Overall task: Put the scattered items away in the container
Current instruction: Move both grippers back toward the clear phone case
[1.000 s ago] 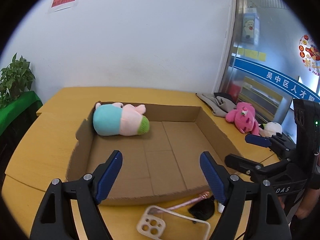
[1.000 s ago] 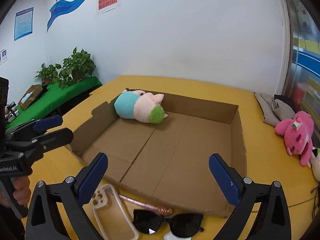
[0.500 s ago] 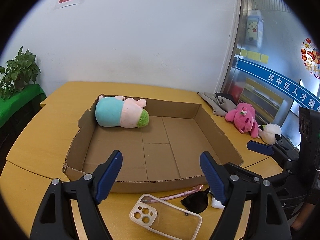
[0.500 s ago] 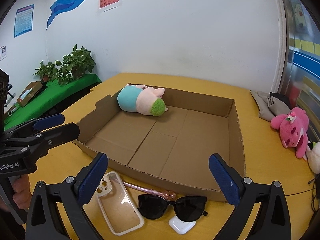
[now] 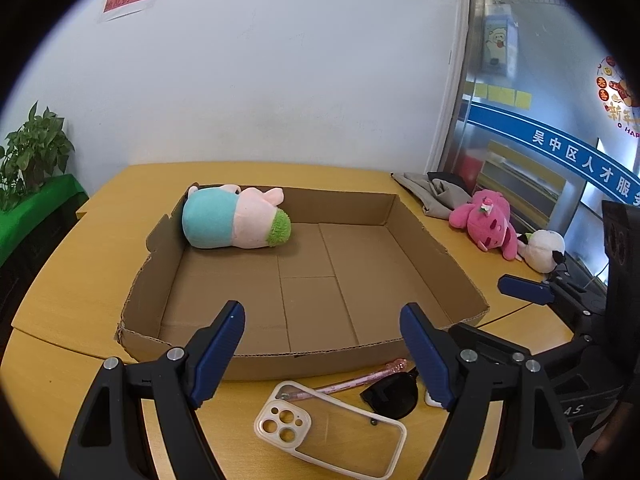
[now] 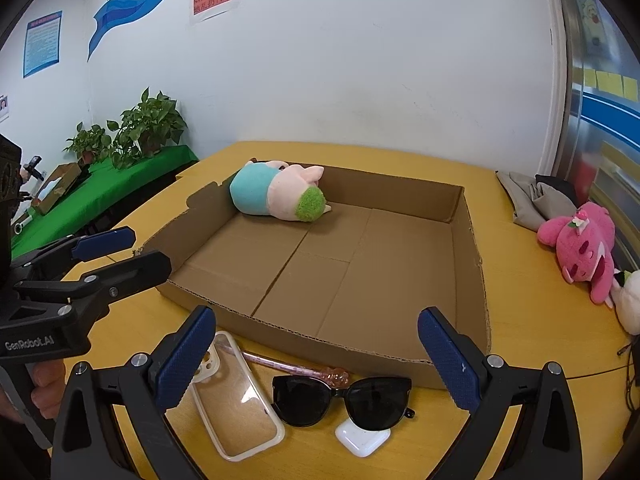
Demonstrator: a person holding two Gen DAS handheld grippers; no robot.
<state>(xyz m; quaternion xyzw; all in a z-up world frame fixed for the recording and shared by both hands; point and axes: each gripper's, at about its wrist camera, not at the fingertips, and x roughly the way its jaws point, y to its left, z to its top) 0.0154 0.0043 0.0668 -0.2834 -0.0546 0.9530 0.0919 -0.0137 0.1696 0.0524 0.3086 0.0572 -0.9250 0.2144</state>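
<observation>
Both claws, left (image 5: 322, 354) and right (image 6: 316, 354), gaped wide and empty over the bench (image 6: 532, 320), where one plush (image 6: 278, 196) lay at the box's (image 6: 466, 248) eleven o'clock corner, while case (image 6: 236, 400), pen (image 6: 296, 368), sunglasses (image 6: 340, 400), earbuds (image 6: 362, 438) and pink plush (image 6: 580, 244) waited outside.

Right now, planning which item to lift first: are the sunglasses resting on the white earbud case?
Touching. Right wrist view shows the sunglasses lens overlapping the white earbud case.

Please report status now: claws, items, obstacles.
Left claw and right claw open, empty. One plush in box; sunglasses outside. Nothing blocking.
</observation>
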